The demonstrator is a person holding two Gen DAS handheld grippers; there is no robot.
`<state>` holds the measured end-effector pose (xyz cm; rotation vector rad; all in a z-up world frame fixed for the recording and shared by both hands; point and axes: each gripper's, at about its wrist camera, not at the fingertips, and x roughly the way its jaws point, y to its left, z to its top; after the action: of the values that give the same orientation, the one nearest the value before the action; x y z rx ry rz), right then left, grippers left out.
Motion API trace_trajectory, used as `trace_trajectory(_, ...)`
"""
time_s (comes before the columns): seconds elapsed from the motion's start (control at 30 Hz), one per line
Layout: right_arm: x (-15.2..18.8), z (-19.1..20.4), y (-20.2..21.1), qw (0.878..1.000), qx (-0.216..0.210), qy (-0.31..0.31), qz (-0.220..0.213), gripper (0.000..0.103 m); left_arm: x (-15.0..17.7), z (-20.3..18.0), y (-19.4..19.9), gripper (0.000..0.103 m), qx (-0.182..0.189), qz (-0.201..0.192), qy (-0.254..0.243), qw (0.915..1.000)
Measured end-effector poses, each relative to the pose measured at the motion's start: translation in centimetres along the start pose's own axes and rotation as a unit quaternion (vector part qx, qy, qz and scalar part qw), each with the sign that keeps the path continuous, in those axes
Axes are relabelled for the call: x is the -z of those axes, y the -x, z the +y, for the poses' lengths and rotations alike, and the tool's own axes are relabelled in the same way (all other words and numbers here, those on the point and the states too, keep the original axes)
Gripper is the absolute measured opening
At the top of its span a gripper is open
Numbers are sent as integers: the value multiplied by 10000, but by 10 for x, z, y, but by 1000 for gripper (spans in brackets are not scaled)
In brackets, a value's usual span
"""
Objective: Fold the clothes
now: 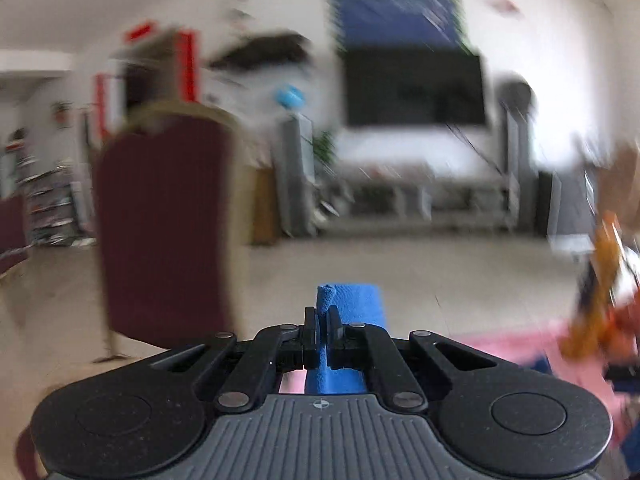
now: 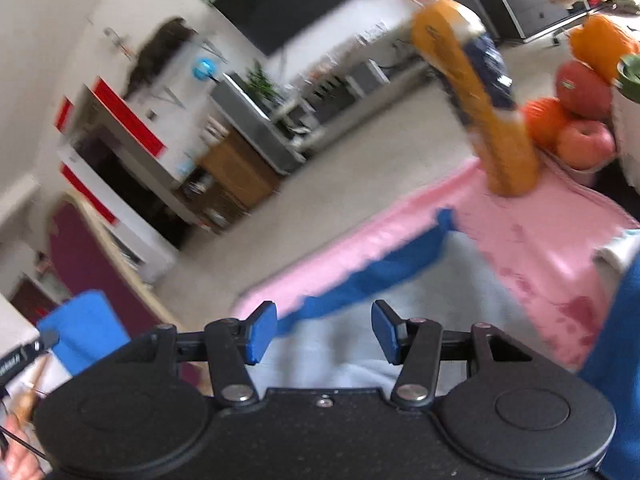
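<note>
Between the fingers of my left gripper [image 1: 322, 330] a fold of blue cloth [image 1: 344, 304] is pinched tight, the jaws closed on it; the fabric rises in a bunched tip above the fingers and also runs down behind them toward the gripper body. Beyond it the left view is blurred: a maroon chair [image 1: 164, 224] stands on the floor to the left, a dark television [image 1: 414, 88] hangs on the far wall.

My right gripper [image 2: 324, 334] stands with its jaws wide apart, holding nothing; the blue pads [image 2: 262, 334] are bare. It hovers over a pale grey garment with a blue edge [image 2: 384, 272], which lies on the pink table cover [image 2: 532, 240]. At the table's far side an orange bottle [image 2: 480, 112] stands tilted in view, with apples and oranges [image 2: 580, 120] piled near it. At lower left of the right view, the blue cloth shows again [image 2: 82, 330], raised off the table.
</note>
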<state>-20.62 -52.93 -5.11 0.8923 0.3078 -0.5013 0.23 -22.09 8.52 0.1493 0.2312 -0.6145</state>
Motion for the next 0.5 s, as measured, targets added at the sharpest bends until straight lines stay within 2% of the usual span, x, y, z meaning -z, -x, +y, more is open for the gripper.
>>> trace_trajectory(0.07,-1,19,9,9997,-134,123,-177,53,-9,38,15,4,-155,-143,248,9995)
trace_trajectory(0.17,3,60,4,9990,-267,333,-118,56,-11,94,22,4,-316,-148,603,9976)
trace_trajectory(0.33,22,119,-18,9968,-417,673,141,56,20,186,-12,4,-140,382,1462,9884)
trace_trajectory(0.4,33,136,-32,9956,-437,777,285,56,37,218,-27,4,-81,442,1747,9836)
trace_trajectory(0.5,51,153,-51,9943,-496,785,517,56,60,252,-47,3,-205,413,1965,9794)
